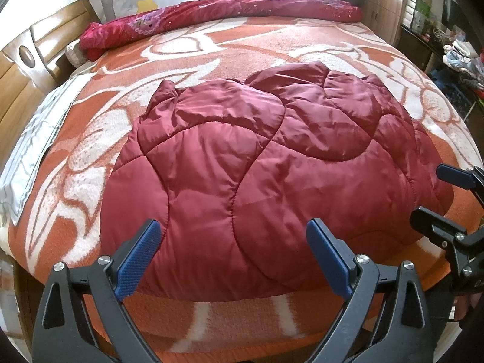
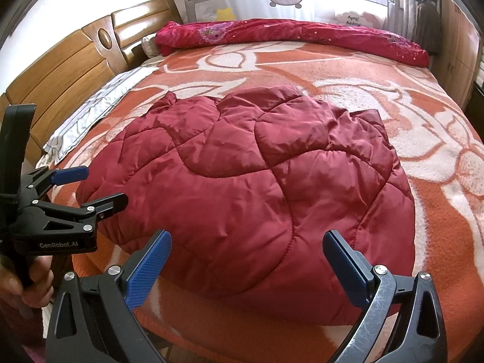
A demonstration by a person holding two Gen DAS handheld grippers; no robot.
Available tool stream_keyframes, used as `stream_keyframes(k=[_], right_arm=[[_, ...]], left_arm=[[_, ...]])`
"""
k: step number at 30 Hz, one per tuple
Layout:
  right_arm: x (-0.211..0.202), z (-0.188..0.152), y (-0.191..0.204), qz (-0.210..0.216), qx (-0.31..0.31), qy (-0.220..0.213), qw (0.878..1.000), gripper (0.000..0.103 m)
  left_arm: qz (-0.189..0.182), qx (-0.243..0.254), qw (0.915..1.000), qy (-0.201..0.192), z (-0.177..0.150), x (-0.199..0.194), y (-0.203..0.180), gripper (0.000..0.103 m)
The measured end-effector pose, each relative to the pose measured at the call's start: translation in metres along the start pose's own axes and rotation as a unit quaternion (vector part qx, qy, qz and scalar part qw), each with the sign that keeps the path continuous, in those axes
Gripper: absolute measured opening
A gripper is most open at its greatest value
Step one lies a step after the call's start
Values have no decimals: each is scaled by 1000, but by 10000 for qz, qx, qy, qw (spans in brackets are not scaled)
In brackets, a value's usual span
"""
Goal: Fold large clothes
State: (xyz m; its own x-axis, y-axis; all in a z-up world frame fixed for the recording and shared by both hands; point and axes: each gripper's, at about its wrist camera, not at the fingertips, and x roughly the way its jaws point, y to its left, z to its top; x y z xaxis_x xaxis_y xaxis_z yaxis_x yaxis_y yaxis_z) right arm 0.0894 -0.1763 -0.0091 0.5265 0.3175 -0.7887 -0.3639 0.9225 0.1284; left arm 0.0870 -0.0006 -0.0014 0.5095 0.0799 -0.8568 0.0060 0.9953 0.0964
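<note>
A dark red quilted padded garment (image 1: 260, 163) lies in a rounded heap on the bed; it also shows in the right wrist view (image 2: 257, 181). My left gripper (image 1: 233, 236) is open and empty, held just above the garment's near edge. My right gripper (image 2: 246, 245) is open and empty, above the near edge further right. The right gripper also shows at the right edge of the left wrist view (image 1: 432, 193). The left gripper shows at the left of the right wrist view (image 2: 99, 186), beside the garment's left edge. Sleeves and collar are not distinguishable.
An orange and white patterned blanket (image 1: 211, 51) covers the bed. A rolled crimson floral quilt (image 1: 230, 12) lies along the far side. A grey pillowcase (image 1: 33, 148) lies at the left. A wooden headboard (image 2: 63, 69) stands left; a cluttered shelf (image 1: 453, 48) stands right.
</note>
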Motion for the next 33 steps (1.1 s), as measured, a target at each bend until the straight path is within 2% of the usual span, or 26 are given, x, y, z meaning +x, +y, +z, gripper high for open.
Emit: stream_keyframes(k=[33], right_arm=[[-1,0,0,7,-3,-9,10000,101]], left_arm=[[11,-11,10000,-25,1,-4,1,98]])
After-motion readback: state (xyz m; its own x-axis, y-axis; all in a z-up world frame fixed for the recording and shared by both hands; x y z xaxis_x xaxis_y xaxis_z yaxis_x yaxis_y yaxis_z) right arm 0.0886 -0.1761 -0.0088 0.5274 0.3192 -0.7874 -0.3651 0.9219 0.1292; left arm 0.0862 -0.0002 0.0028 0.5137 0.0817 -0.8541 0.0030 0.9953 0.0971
